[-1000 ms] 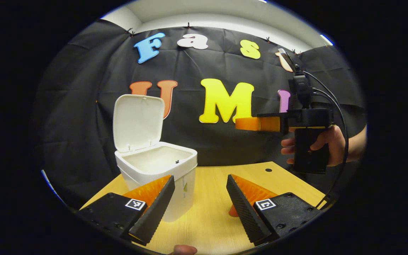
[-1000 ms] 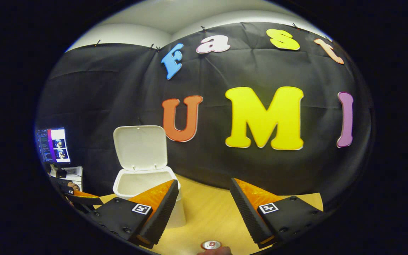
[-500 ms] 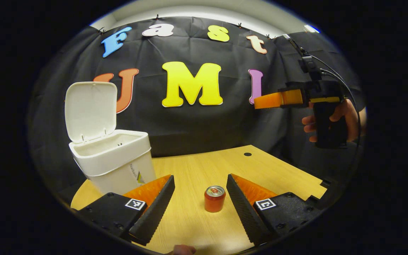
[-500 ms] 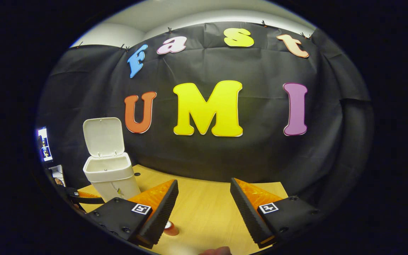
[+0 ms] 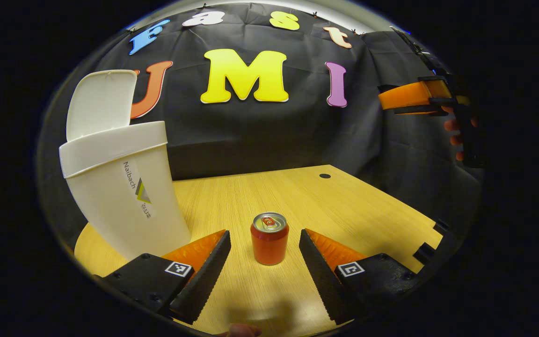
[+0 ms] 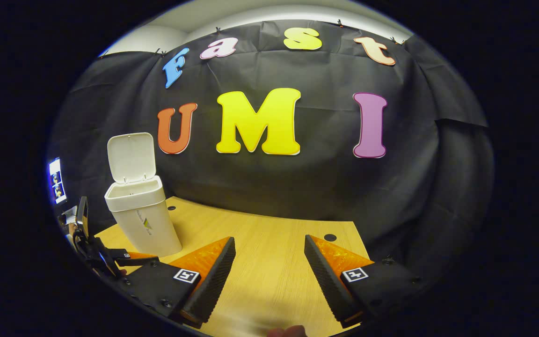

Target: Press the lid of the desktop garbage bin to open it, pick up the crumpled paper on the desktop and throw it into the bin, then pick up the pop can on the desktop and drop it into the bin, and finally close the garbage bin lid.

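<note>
On the desk (image 5: pixel 344 206) the can (image 5: pixel 269 238) stood upright between the left gripper's (image 5: pixel 262 262) spread, empty fingers, beside the open bin (image 5: pixel 120 187); pickup seemed underway, needing forward reach then closing, the right gripper (image 6: pixel 269 276) released.

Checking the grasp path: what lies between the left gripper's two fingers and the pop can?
Only bare wooden desktop. In the left gripper view the pop can stands upright just ahead of the left gripper, whose open fingers flank it without touching.
</note>
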Tool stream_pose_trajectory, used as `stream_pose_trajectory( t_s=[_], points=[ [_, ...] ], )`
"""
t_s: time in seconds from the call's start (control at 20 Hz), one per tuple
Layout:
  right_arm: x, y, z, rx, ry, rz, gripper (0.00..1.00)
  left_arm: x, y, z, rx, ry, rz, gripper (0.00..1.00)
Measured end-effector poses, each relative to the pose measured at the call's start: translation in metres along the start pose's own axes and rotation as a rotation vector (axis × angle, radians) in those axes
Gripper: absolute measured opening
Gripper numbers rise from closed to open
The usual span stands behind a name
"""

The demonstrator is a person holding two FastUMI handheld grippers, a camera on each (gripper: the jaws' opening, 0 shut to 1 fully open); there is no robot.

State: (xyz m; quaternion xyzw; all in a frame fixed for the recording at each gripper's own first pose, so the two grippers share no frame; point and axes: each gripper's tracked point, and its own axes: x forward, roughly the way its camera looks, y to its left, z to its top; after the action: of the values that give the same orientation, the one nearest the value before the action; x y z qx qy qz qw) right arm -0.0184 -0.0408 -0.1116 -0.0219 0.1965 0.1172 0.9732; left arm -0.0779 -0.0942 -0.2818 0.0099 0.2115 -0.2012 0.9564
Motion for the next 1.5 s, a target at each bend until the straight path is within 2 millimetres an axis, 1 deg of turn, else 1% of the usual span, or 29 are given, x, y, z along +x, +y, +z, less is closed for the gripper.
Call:
stream_pose_trajectory(
  t_s=[0.25, 0.3, 0.35, 0.45, 0.7, 1.05, 1.1, 1.2, 1.25, 1.3, 1.45, 1.5],
  points=[
    [-0.015, -0.018, -0.028, -0.003, 0.054, -0.034, 0.95, 0.027, -0.007, -0.03, 0.008, 0.051, -0.027, 0.97],
    [-0.017, -0.021, -0.031, -0.009, 0.062, -0.04, 0.93, 0.031, -0.006, -0.036, 0.003, 0.065, -0.032, 0.97],
    [-0.019, -0.025, -0.032, -0.014, 0.066, -0.047, 0.95, 0.035, -0.008, -0.042, -0.006, 0.077, -0.037, 0.97],
    [-0.022, -0.029, -0.032, -0.023, 0.062, -0.058, 0.95, 0.042, -0.009, -0.052, -0.018, 0.089, -0.041, 0.97],
    [-0.02, -0.036, -0.047, -0.026, 0.099, -0.078, 0.95, 0.06, -0.007, -0.064, -0.012, 0.122, -0.053, 0.97],
    [-0.012, -0.035, -0.046, -0.038, 0.106, -0.086, 0.94, 0.08, -0.001, -0.072, -0.011, 0.152, -0.063, 0.97],
    [-0.01, -0.035, -0.045, -0.038, 0.106, -0.085, 0.93, 0.083, -0.001, -0.072, -0.01, 0.153, -0.065, 0.97],
    [-0.006, -0.032, -0.044, -0.038, 0.105, -0.08, 0.95, 0.086, -0.001, -0.071, -0.003, 0.15, -0.069, 0.97],
    [-0.004, -0.031, -0.043, -0.04, 0.104, -0.079, 0.93, 0.089, -0.001, -0.072, -0.001, 0.155, -0.071, 0.97],
    [-0.002, -0.032, -0.042, -0.04, 0.102, -0.078, 0.95, 0.091, -0.001, -0.073, 0.001, 0.16, -0.071, 0.98],
    [0.001, -0.028, -0.043, -0.032, 0.111, -0.073, 0.94, 0.094, 0.003, -0.076, -0.006, 0.178, -0.071, 0.97],
    [0.002, -0.027, -0.041, -0.029, 0.107, -0.073, 0.94, 0.094, 0.004, -0.076, -0.012, 0.175, -0.065, 0.95]
  ],
)
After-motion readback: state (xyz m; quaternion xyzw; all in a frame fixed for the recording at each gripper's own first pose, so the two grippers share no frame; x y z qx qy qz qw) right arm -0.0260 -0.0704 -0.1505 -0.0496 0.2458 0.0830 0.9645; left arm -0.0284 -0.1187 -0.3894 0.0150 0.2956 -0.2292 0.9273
